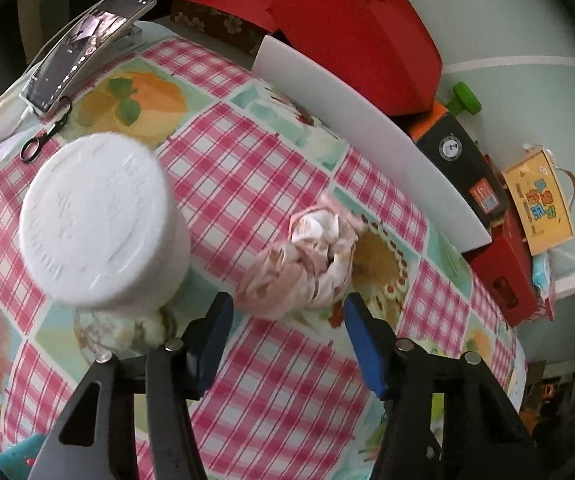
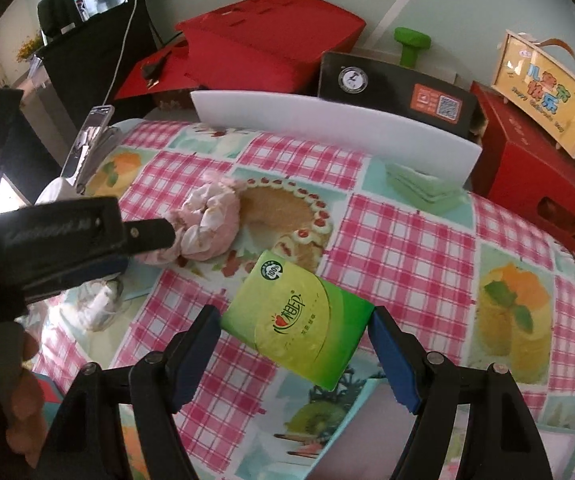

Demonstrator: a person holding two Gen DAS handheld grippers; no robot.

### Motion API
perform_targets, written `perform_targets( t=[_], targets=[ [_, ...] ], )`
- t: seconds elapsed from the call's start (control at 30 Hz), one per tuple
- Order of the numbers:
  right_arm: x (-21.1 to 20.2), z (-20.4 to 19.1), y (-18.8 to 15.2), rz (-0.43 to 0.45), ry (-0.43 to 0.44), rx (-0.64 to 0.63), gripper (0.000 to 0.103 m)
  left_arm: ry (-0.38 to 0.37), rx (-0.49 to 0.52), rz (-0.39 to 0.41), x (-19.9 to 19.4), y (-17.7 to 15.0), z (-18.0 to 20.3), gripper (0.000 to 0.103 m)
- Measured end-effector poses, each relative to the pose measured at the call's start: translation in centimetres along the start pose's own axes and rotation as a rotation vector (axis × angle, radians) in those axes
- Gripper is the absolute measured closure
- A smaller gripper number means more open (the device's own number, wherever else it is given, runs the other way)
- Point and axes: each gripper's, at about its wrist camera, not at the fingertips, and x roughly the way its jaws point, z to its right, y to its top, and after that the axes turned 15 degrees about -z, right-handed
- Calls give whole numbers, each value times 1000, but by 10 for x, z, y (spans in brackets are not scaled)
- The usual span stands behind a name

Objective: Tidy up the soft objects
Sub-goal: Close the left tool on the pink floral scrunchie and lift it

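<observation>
gripping a green tissue pack [image 2: 299, 320], the right gripper [image 2: 293, 344] clamps it; the left gripper [image 1: 285, 322] (fingers apart) hovers by a pink cloth bundle [image 1: 307, 264].

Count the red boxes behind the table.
3, though more may be hidden. Two red boxes overlap at the back left: a large one and a lower one in front. The third sits at the right, under the yellow gift box.

pink crumpled cloth bundle [image 1: 307, 260] on tablecloth, green tissue pack [image 2: 295, 320] tilted nearby
</observation>
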Motion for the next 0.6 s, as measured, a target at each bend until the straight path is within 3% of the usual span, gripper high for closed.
perform_targets(
  t=[0.27, 0.4, 0.53, 0.6],
  targets=[
    [-10, 4, -2, 24, -6, -7, 25, 79, -15, 22, 12, 12, 6, 54],
    [-11, 8, -4, 27, -3, 1, 25, 105, -9, -5, 25, 13, 5, 66],
    [-13, 9, -7, 31, -2, 2, 25, 116, 4, 2, 29, 10, 4, 86],
    [-13, 9, -7, 31, -2, 2, 25, 107, 11, 5, 30, 8, 3, 88]
  ],
)
